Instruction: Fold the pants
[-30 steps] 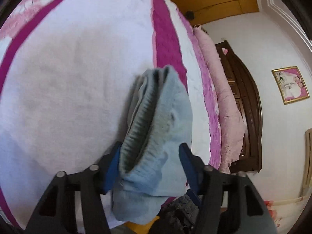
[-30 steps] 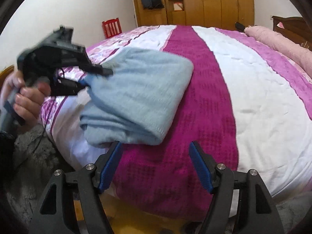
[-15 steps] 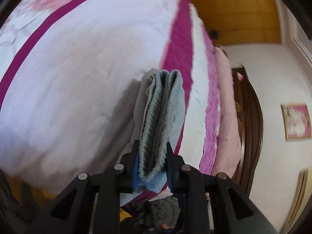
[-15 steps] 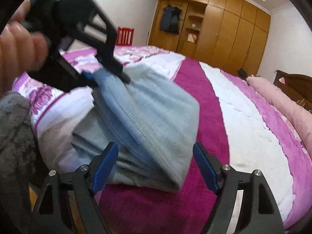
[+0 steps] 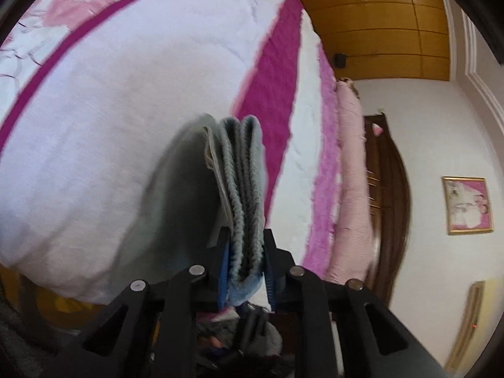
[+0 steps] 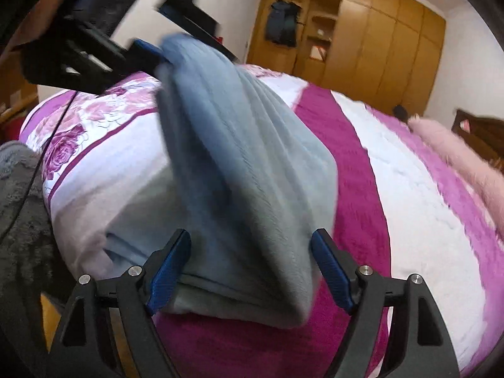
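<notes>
The light blue-grey pants [image 6: 252, 173] are folded into a thick bundle on the front edge of the bed [image 6: 409, 220]. My left gripper [image 5: 245, 239] is closing on the bundle's ribbed folded edge [image 5: 242, 189]. Its pads press the layers together and hold that end lifted. In the right wrist view the left gripper [image 6: 151, 53] shows at the upper left, with the cloth hanging from it. My right gripper [image 6: 251, 235] stands wide open around the bundle's lower end. The cloth lies between its blue pads [image 6: 170, 261] without being squeezed.
The bed has a white and magenta striped cover with a rose print at the left [image 6: 63, 151]. A long pink bolster [image 5: 349, 173] lies by the dark wooden headboard [image 5: 390, 189]. A wooden wardrobe [image 6: 378, 47] stands behind. Grey fuzzy cloth [image 6: 19, 189] is at the left edge.
The left jaws have closed onto the pants' folded edge and raised it off the bed. The right gripper has moved in, so the bundle's lower end now lies between its open jaws.
</notes>
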A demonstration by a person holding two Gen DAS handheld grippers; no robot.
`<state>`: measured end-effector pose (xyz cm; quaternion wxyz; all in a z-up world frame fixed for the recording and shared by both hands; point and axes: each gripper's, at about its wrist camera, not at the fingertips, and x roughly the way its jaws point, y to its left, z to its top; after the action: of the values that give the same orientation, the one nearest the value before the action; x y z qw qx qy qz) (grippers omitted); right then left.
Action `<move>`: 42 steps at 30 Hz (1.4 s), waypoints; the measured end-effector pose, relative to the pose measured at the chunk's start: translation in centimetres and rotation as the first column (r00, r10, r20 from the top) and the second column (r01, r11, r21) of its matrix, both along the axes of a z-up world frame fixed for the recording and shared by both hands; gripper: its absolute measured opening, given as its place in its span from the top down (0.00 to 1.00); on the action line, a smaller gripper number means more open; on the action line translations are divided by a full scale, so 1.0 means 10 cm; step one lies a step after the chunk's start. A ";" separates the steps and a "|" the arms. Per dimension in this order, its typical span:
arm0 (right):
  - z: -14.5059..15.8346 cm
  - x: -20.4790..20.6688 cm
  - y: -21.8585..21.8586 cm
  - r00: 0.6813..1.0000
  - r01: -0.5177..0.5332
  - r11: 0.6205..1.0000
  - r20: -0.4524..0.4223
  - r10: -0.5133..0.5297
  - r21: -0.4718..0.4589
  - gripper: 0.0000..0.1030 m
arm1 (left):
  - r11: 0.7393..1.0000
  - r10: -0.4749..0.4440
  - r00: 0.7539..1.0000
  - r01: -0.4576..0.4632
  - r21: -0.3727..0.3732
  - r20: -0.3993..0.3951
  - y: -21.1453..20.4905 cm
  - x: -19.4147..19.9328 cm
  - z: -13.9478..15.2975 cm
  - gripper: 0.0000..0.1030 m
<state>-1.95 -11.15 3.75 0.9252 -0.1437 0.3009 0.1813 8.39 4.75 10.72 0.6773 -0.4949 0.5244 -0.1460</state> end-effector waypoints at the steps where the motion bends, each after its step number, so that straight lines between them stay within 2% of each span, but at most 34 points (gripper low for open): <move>1: 0.00 0.00 -0.05 1.000 0.011 1.000 -0.012 -0.011 0.019 0.22 | 1.000 0.002 1.000 -0.002 -0.009 -0.001 0.00 -0.01 0.01 0.82; 6: -0.08 0.03 -0.32 0.991 0.126 0.992 -0.046 -0.126 0.012 0.22 | 0.993 0.061 0.997 -0.066 -0.094 -0.050 0.04 -0.13 0.01 0.83; 9: -0.07 0.06 -0.48 0.984 0.166 0.981 -0.084 -0.158 0.097 0.22 | 0.982 0.105 0.990 -0.119 -0.148 -0.099 0.07 -0.23 0.02 0.83; 13: -0.15 0.14 -0.79 0.959 0.225 0.932 -0.233 -0.160 0.285 0.22 | 0.982 0.097 0.992 -0.108 -0.154 -0.077 0.09 -0.22 0.11 0.83; 18: -0.12 0.13 -0.89 0.953 0.243 0.915 -0.256 -0.163 0.321 0.22 | 0.977 0.110 0.991 -0.122 -0.173 -0.077 0.19 -0.21 0.11 0.83; 25: -0.10 0.06 -0.85 0.960 0.233 0.941 -0.210 -0.183 0.246 0.22 | 0.978 0.122 0.987 -0.138 -0.157 -0.107 0.29 -0.30 -0.13 0.83; 28: -0.10 0.09 -0.88 0.956 0.250 0.928 -0.221 -0.192 0.277 0.22 | 0.978 0.113 0.984 -0.135 -0.157 -0.140 0.30 -0.35 -0.30 0.83; 30: -0.08 0.10 -0.77 0.965 0.237 0.939 -0.175 -0.197 0.251 0.22 | 0.977 0.117 0.980 -0.143 -0.160 -0.164 0.31 -0.37 -0.38 0.83; 31: -0.06 0.11 -0.67 0.973 0.213 0.955 -0.139 -0.186 0.207 0.22 | 0.977 0.117 0.979 -0.143 -0.156 -0.166 0.32 -0.37 -0.41 0.83; 33: -0.05 0.10 -0.42 0.987 0.158 0.986 -0.020 -0.157 0.051 0.22 | 0.981 0.106 0.981 -0.129 -0.143 -0.162 0.26 -0.35 -0.43 0.83; 35: -0.11 0.08 -0.23 0.992 0.116 0.990 0.053 -0.112 -0.081 0.22 | 0.983 0.084 0.983 -0.109 -0.149 -0.164 0.17 -0.31 -0.40 0.83; 37: -0.12 0.07 -0.21 0.991 0.114 0.987 0.082 -0.105 -0.110 0.22 | 0.985 0.058 0.987 -0.081 -0.152 -0.148 0.11 -0.26 -0.33 0.83; 39: -0.07 0.08 -0.29 0.987 0.146 0.986 0.082 -0.139 -0.085 0.30 | 0.988 0.034 0.993 -0.050 -0.146 -0.110 0.07 -0.22 -0.19 0.83; 41: -0.04 0.11 -0.44 0.981 0.188 0.980 0.064 -0.184 -0.060 0.63 | 0.989 0.021 0.996 -0.034 -0.143 -0.088 0.07 -0.21 -0.11 0.83; 42: -0.03 0.13 -0.55 0.986 0.167 0.986 0.012 -0.167 0.007 0.70 | 0.989 0.020 0.996 -0.032 -0.144 -0.084 0.08 -0.21 -0.12 0.83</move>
<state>-0.69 -16.63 3.48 0.9394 -0.1161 0.3054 0.1032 6.31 5.56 9.55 0.6191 -0.5554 0.5333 -0.1545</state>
